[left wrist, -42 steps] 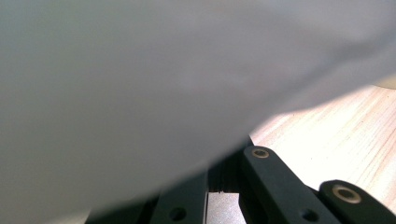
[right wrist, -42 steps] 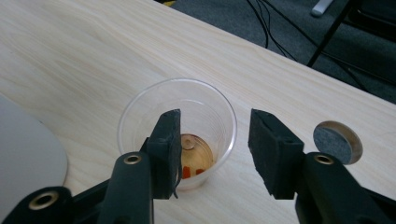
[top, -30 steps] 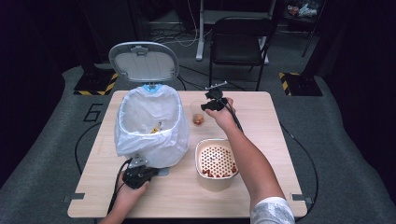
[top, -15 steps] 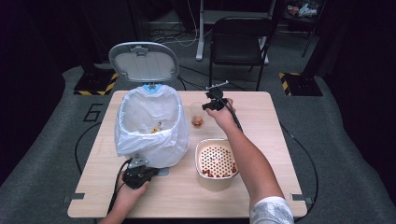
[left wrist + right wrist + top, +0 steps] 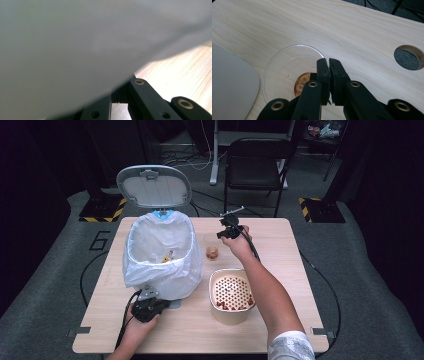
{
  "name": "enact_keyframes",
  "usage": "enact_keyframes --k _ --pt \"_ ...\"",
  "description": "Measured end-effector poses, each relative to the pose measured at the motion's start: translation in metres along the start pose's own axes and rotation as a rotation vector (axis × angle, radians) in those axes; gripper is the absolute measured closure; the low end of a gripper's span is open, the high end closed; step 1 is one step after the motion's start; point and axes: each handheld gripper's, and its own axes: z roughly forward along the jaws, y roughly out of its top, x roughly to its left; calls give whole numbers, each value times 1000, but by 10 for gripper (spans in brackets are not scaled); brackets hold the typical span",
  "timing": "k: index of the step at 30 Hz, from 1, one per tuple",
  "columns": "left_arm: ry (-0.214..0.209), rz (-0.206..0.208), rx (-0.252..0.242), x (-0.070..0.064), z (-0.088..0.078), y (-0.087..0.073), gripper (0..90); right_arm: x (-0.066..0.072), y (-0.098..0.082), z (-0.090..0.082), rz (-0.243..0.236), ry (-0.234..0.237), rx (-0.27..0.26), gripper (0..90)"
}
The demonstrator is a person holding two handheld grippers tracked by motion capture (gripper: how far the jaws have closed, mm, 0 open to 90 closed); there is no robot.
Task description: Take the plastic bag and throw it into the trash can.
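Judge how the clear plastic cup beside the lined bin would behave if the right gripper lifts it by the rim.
The clear cup looks thin-walled, so it would probably flex or dent under a firm pinch. It seems light, with only a little orange residue at the bottom. Held by one side of the rim in the right gripper, it may well tilt, and its smooth wall could slip.

Both grippers are black, the right gripper (image 5: 327,65) showing blocky pads and brass-ringed pivot holes, the left gripper (image 5: 148,309) trailing a black cable, and a white short sleeve (image 5: 291,346) covers the right arm.
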Motion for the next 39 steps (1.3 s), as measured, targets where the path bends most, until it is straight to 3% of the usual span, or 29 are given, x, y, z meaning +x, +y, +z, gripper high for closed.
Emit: enact_keyframes --k 26,39 --pt "0 -6 -4 0 0 0 900 -11 -7 -19 41 56 20 883" --pt "1 -4 1 0 0 0 900 -36 -33 -47 99 51 9 882"
